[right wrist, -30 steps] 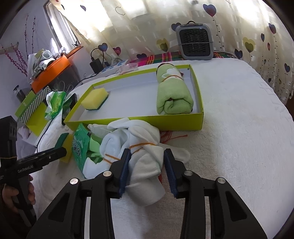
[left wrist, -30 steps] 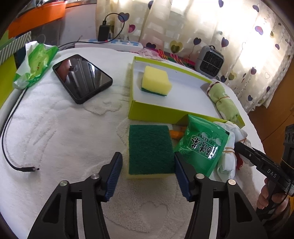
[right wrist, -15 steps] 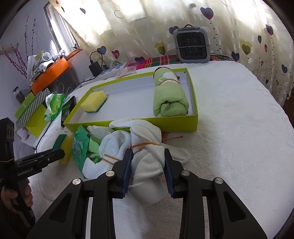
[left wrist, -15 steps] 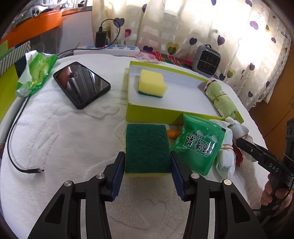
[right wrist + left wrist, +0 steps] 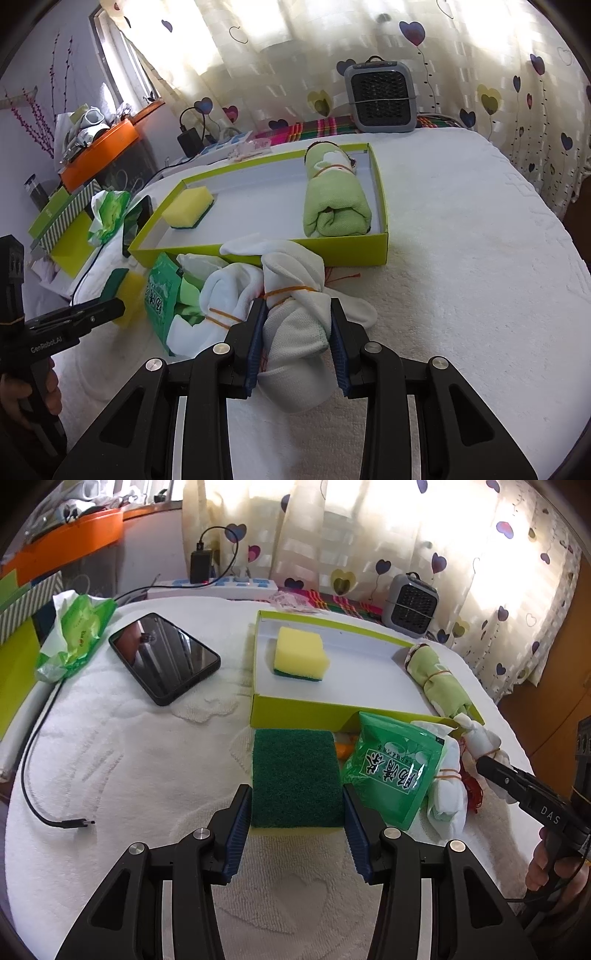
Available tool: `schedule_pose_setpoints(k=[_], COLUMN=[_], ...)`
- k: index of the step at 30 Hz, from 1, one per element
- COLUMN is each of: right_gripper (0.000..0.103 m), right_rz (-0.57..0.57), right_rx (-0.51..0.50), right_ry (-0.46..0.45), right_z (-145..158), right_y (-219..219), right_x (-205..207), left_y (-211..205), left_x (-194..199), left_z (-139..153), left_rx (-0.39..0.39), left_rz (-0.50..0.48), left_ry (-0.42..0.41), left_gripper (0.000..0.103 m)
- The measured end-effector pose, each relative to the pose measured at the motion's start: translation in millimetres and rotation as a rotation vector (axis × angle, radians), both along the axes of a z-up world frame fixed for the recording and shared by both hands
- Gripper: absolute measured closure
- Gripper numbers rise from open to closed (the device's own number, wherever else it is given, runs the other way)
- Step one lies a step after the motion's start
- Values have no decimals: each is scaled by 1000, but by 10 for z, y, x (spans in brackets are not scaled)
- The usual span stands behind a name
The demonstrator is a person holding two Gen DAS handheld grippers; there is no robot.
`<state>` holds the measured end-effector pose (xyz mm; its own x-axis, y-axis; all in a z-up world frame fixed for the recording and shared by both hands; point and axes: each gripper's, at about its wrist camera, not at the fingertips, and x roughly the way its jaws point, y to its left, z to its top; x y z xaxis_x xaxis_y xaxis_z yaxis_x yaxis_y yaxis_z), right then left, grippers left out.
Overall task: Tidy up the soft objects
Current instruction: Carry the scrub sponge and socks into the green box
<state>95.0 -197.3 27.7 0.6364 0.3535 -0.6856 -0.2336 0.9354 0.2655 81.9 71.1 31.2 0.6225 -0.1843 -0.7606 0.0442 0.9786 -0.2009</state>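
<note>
1. Left gripper [image 5: 297, 818]: jaws closed against both sides of the green-topped sponge [image 5: 296, 777], which lies flat on the white towel-covered counter [image 5: 129, 760].
2. Right gripper [image 5: 297, 341]: jaws clamped on the white rolled cloth [image 5: 295, 325] bound with an orange band.
3. Beyond both sets of jaws, the lime-green box [image 5: 382, 206] holds a yellow sponge [image 5: 189, 206] and a green rolled towel [image 5: 334, 199].
4. Green packet [image 5: 391, 771]: just right of the left jaws, touching the sponge.
</note>
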Motion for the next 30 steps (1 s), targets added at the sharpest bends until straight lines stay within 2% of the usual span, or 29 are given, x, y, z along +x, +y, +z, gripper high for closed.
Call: schedule_pose_setpoints(k=[19, 30], right_gripper=[69, 69], right_rz=[-2, -7], right_rx=[-9, -5], right_ry=[-59, -97], right_z=[174, 328], right_y=[17, 34], right_x=[-53, -5], left_y=[-49, -94], left_x=[-43, 58], left_z=[279, 446], left_rx=[25, 50], left_rz=[-20, -31], left_ry=[-73, -119], left_gripper=[56, 56])
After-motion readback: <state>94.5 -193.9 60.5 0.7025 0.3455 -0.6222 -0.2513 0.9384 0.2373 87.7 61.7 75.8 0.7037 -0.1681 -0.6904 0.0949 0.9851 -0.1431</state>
